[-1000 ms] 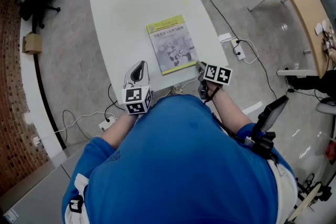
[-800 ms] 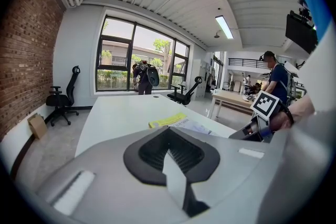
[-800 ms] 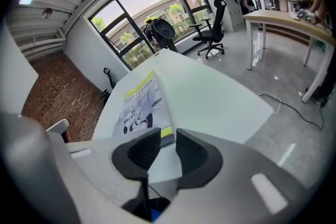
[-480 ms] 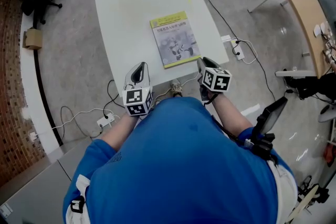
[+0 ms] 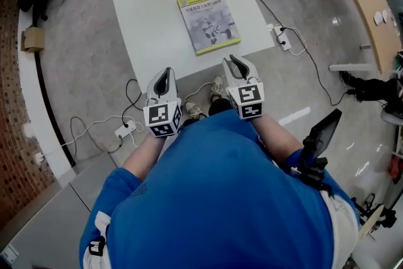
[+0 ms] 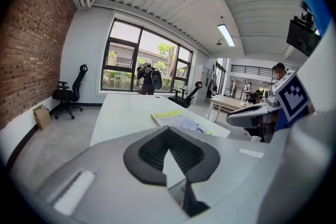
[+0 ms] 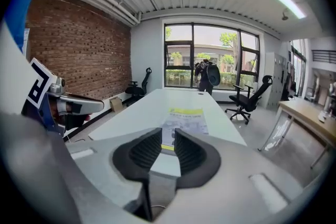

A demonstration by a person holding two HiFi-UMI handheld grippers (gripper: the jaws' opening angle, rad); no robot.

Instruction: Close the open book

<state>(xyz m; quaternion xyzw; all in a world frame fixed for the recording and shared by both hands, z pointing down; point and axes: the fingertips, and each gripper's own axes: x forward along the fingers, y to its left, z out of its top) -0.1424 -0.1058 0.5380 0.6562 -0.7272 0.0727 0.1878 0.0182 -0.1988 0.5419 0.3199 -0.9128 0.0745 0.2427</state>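
Head cam sits above the person (image 5: 214,198), aimed steeply down on the white table (image 5: 145,9) & floor (image 5: 79,63) from well up. Both gripper cams ride low just off the table's near end, facing lengthwise toward the windows (image 7: 210,63). All 3 views share the tabletop w/ the book (image 5: 208,20).

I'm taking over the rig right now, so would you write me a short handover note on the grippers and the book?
Left gripper: jaws together, empty, off the near edge of the table.
Right gripper: jaws slightly apart and closing, nothing between them, also off the table.
Book: lies closed, cover up, on the table.
Done: the book is closed. Left: nothing visible.
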